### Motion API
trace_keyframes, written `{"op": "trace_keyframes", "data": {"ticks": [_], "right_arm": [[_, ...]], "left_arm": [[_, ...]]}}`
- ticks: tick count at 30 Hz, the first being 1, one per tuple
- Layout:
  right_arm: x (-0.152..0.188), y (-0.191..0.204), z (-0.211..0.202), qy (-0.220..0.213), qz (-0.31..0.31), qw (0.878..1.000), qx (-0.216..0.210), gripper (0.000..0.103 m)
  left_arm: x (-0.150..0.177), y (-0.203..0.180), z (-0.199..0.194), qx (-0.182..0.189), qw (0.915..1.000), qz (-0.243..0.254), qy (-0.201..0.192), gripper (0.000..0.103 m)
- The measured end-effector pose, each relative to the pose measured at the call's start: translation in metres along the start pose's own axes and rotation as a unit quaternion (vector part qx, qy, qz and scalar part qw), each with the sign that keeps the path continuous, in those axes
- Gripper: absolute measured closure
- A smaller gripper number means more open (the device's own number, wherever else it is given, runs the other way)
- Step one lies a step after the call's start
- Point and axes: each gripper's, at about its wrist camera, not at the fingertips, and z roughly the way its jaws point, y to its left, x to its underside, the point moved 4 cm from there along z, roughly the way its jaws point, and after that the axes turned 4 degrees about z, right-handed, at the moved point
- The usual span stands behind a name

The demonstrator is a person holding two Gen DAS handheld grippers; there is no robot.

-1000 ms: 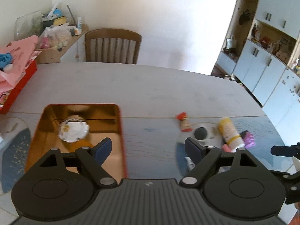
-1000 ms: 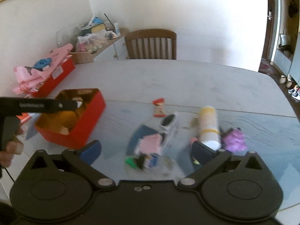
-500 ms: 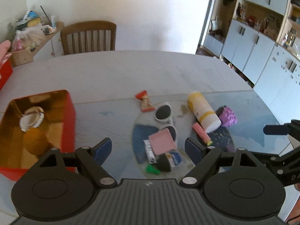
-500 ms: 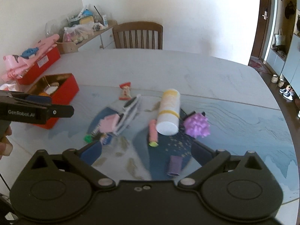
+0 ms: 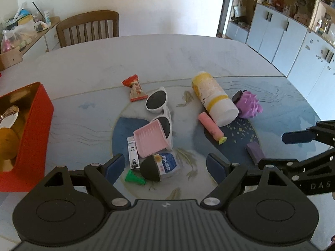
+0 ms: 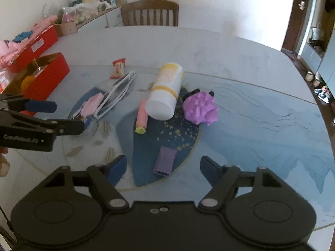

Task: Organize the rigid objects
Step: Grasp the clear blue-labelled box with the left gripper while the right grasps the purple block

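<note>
Left-wrist and right-wrist views, one moment. I hold both tongs spread wide and empty: the left gripper (image 5: 165, 165) hangs over the lower centre of its frame, its jaws bracketing a small heap, and the right gripper (image 6: 163, 167) stands over a purple block (image 6: 165, 160) at lower centre of its own frame.

Done so far, as I judge it: little. The red box (image 5: 31, 129), at the left edge of the left-wrist view, holds only an orange fruit (image 5: 6, 144) and a shiny round lid-like piece (image 5: 8, 115); I cannot tell what else lies inside.

Left to sort, all loose on the table (image 5: 146, 58):
- white sunglasses (image 5: 160, 108), centre, with a pink ribbed tray (image 5: 150, 140) leaning on their lower lens;
- a nail clipper (image 5: 132, 154), touching the tray's left side;
- a black-capped jar with a blue label (image 5: 161, 166) and a green cone-shaped cap (image 5: 135, 177), just below the tray;
- a wrapped candy (image 5: 135, 87), upper centre, apart from the rest;
- a yellow-and-white bottle (image 5: 214, 98) lying on its side, right of centre, with a pink tube (image 5: 210, 126) touching its cap end;
- a purple spiky toy (image 5: 249, 104), just beside the bottle.

The bulk of the work remains; the heap under the left jaws looks the nearest candidate.
</note>
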Motion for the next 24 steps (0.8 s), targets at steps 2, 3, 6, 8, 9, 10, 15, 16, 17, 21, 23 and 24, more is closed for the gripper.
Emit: {"op": "trace_keyframes", "data": {"ticks": [2, 3, 6, 8, 9, 10, 15, 16, 17, 21, 23, 24], "right_arm": [[0.000, 0.001, 0.003, 0.004, -0.010, 1.000, -0.003, 0.034], [0.000, 0.002, 0.004, 0.006, -0.013, 1.000, -0.005, 0.038], [0.002, 0.002, 0.010, 0.015, -0.023, 1.000, -0.012, 0.045], [0.002, 0.002, 0.013, 0.018, -0.026, 0.999, -0.015, 0.048], [0.002, 0.002, 0.014, 0.019, -0.029, 0.999, -0.017, 0.050], [0.001, 0.002, 0.015, 0.021, -0.031, 0.999, -0.020, 0.051], [0.002, 0.001, 0.021, 0.029, -0.037, 0.998, -0.029, 0.058], [0.002, 0.001, 0.022, 0.030, -0.038, 0.998, -0.029, 0.060], [0.001, 0.001, 0.023, 0.032, -0.039, 0.998, -0.029, 0.060], [0.000, -0.001, 0.025, 0.032, -0.039, 0.998, -0.029, 0.065], [-0.001, 0.000, 0.026, 0.031, -0.042, 0.998, -0.030, 0.067], [-0.001, 0.000, 0.026, 0.031, -0.043, 0.998, -0.030, 0.068]], "left_arm": [[0.002, -0.001, 0.005, -0.001, 1.0000, -0.008, 0.003, 0.018], [0.002, -0.002, 0.007, -0.003, 0.9999, -0.012, 0.005, 0.018], [0.004, -0.004, 0.011, -0.003, 0.9998, -0.019, 0.007, 0.020], [0.004, -0.006, 0.014, -0.003, 0.9997, -0.021, 0.009, 0.026], [0.004, -0.007, 0.015, -0.005, 0.9997, -0.022, 0.012, 0.028], [0.005, -0.007, 0.017, -0.007, 0.9996, -0.025, 0.015, 0.030], [0.006, -0.005, 0.025, -0.015, 0.9985, -0.045, 0.029, 0.037], [0.006, -0.005, 0.027, -0.017, 0.9984, -0.045, 0.030, 0.037], [0.006, -0.005, 0.028, -0.020, 0.9982, -0.047, 0.031, 0.037], [0.005, -0.004, 0.032, -0.029, 0.9977, -0.050, 0.035, 0.042], [0.005, -0.005, 0.033, -0.032, 0.9976, -0.047, 0.039, 0.046], [0.006, -0.006, 0.034, -0.033, 0.9976, -0.046, 0.041, 0.048]]}}
